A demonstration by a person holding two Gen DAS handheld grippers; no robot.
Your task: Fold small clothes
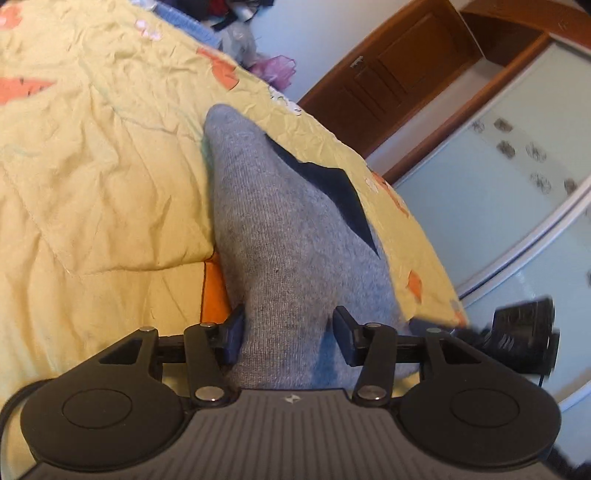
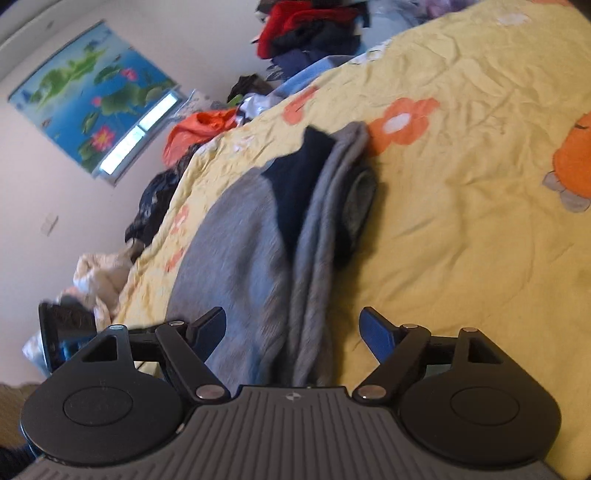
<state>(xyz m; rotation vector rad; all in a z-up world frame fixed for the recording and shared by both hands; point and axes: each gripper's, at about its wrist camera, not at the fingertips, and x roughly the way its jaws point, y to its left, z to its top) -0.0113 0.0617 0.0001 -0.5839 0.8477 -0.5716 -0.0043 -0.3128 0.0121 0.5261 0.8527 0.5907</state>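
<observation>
The grey sock (image 1: 280, 236) is lying on the yellow flowered quilt (image 1: 92, 155), close to the bed's edge, its cuff sitting between the left gripper (image 1: 288, 334)'s spread, non-gripping jaws. The right gripper (image 2: 293, 328) is hovering spread wide over the folded edge, open quilt stretching beyond.

A lived-in bedroom in a home. A bed (image 2: 461, 184) under a crumpled yellow quilt with orange flowers fills most of the view; heaps of clothes (image 2: 306, 29) crowd its far edge. A wooden door (image 1: 402, 70), a frosted sliding wardrobe panel (image 1: 480, 192) and a lotus-print window blind (image 2: 92, 92) line the walls.
</observation>
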